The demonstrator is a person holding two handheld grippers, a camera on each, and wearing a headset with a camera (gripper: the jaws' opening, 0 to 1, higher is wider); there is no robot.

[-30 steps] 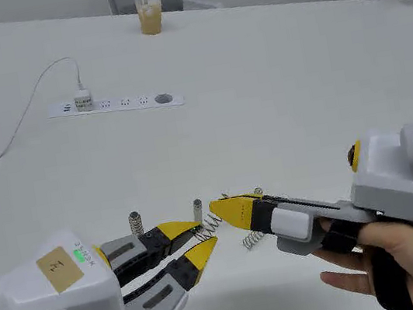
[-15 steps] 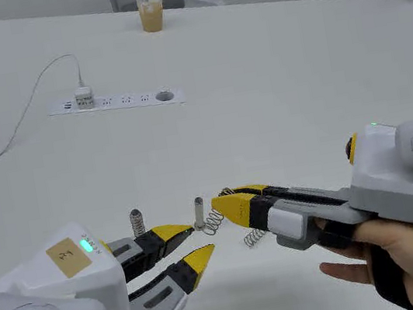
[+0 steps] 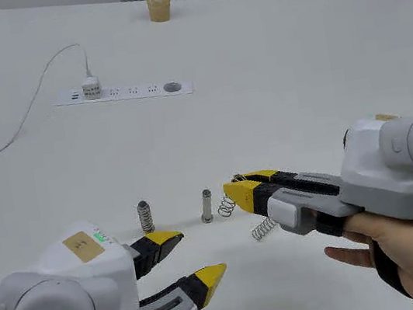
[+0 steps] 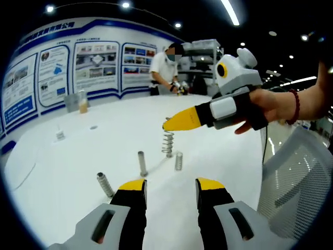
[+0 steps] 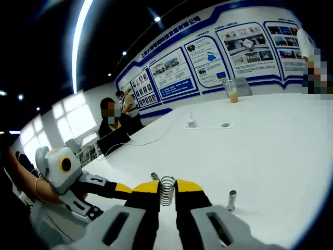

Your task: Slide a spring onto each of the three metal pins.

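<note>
Head view shows the left gripper (image 3: pixel 189 256) low down and close to the person. Its two yellow tips are wide apart, with nothing between them. A second ago those tips were right up by the spring (image 3: pixel 226 206), nose to nose with the right gripper (image 3: pixel 237 189). Now the left gripper has pulled back. The whole picture has shifted a little too, so the head moved as well, but the gap between the two grippers really has grown.

The right gripper is pinched tight on the spring. In the right gripper view the spring sits squeezed between its two jaws. In the left gripper view it hangs down straight from the yellow tip, between the middle pin (image 3: pixel 206 204) and the third pin (image 4: pixel 179 160). In the head view it is just beside the middle pin, not on it yet.

The left pin (image 3: pixel 145 216) already wears a spring. A loose spring (image 3: pixel 264 228) lies on the table (image 3: pixel 284 95) by the right gripper.

So I think the passing-over part is done and the right gripper now has the job alone. One pin looks finished and two are left. The spring must go up over a pin's top and then down. I cannot tell for sure which pin it is meant for.
</note>
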